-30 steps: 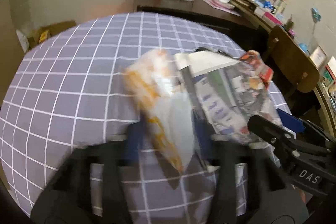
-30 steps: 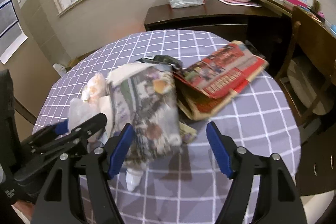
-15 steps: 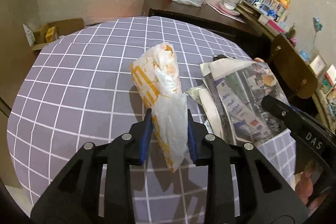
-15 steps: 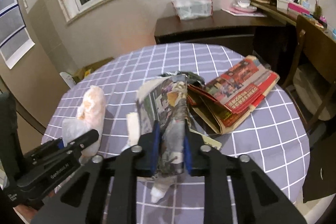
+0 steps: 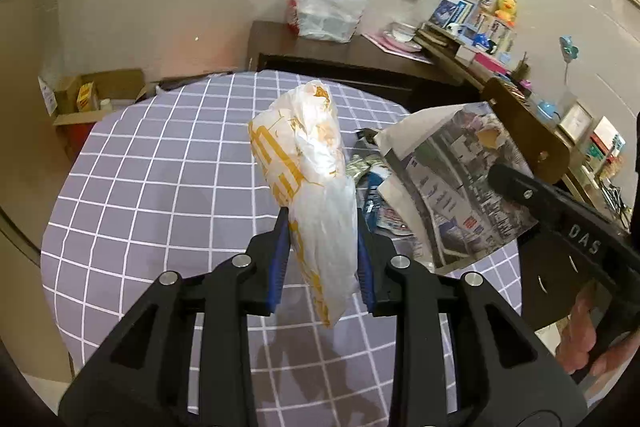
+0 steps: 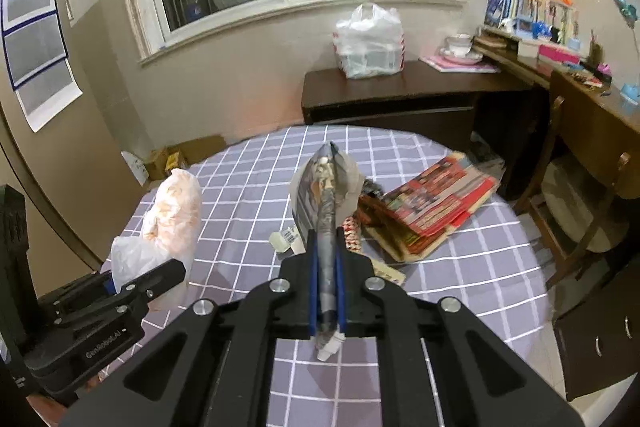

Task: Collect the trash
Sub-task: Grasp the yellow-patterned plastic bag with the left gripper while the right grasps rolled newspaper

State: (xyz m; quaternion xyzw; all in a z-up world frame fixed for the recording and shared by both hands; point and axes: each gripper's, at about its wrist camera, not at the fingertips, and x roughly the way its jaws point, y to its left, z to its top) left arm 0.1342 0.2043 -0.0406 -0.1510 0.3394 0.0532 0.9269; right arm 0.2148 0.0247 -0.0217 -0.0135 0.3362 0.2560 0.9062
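Observation:
My left gripper (image 5: 320,243) is shut on a white and yellow plastic bag (image 5: 308,163) and holds it above the round table (image 5: 160,179). The bag also shows in the right wrist view (image 6: 168,219). My right gripper (image 6: 326,267) is shut on a folded newspaper sheet (image 6: 324,187), held edge-on above the table; the same sheet shows in the left wrist view (image 5: 452,179). Small wrappers (image 5: 372,179) lie on the cloth under it, and a white scrap (image 6: 284,239) lies near the gripper.
A red folded newspaper stack (image 6: 432,203) lies on the table's right side. A wooden chair (image 6: 576,187) stands to the right. A dark sideboard (image 6: 400,95) with a white plastic bag (image 6: 370,43) is behind. Cardboard boxes (image 5: 92,99) sit on the floor at left.
Both grippers have closed, the left on the plastic bag and the right on the newspaper sheet, and both have lifted their loads up off the table.

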